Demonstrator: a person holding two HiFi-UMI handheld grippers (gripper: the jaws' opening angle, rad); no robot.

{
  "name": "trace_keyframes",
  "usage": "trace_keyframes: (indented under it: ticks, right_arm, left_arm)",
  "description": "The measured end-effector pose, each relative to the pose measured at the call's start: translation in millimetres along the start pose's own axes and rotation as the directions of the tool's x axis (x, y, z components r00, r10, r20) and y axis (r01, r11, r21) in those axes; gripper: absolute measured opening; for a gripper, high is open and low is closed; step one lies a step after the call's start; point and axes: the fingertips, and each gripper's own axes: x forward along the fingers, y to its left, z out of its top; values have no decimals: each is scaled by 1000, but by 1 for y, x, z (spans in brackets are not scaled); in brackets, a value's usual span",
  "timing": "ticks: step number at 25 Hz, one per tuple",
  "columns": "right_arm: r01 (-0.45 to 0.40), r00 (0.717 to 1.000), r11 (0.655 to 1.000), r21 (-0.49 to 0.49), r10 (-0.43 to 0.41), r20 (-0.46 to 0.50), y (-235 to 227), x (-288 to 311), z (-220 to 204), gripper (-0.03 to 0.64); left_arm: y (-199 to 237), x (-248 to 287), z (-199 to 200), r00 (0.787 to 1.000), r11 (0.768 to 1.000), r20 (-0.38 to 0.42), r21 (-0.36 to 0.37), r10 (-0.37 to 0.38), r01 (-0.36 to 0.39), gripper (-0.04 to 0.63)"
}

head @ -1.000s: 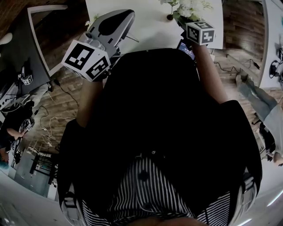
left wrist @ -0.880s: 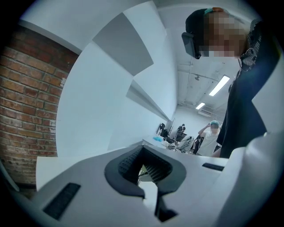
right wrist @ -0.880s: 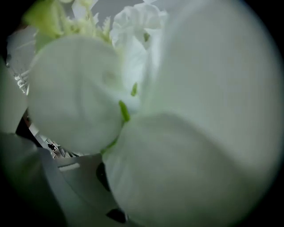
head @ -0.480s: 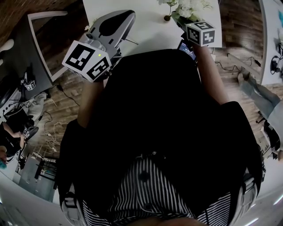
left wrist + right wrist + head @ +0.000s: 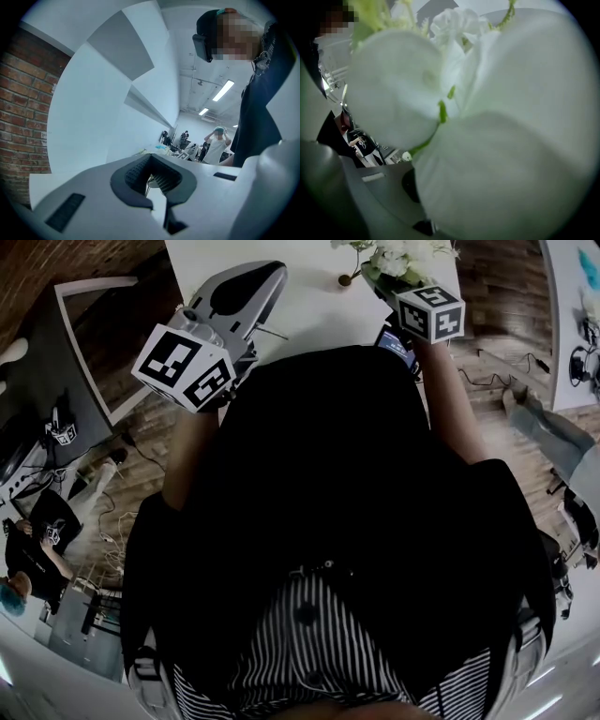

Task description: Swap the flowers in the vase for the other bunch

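Pinching thin stem [image 5: 148,185] in left gripper [image 5: 157,188]. Can't read right gripper's [image 5: 392,289] jaws: buried in white flowers [image 5: 487,140] by table's [image 5: 309,296] right edge.

White table [image 5: 314,292] on wood floor [image 5: 506,287]; brick wall [image 5: 18,117], striplights [image 5: 222,90] overhead.

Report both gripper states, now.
Left gripper: closed, nothing clearly held.
Right gripper: cannot be told; white flowers cover its jaws.
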Motion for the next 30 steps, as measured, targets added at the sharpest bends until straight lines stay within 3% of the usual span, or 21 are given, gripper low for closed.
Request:
trace_keyframes:
  ticks: [16, 26, 30]
  right_arm:
    - [29, 997, 994, -106, -21, 75, 29, -40, 54, 17]
    - [26, 996, 984, -174, -10, 87, 45, -58, 82, 17]
    - [-13, 998, 978, -207, 26, 60, 58, -55, 90, 17]
  left_arm:
    - [-3, 2, 5, 999, 999, 15, 17, -47, 47, 6]
    - [1, -5, 3, 998, 1000, 53, 6, -22, 22, 6]
    - [7, -10, 2, 999, 1000, 51, -14, 0, 1, 6]
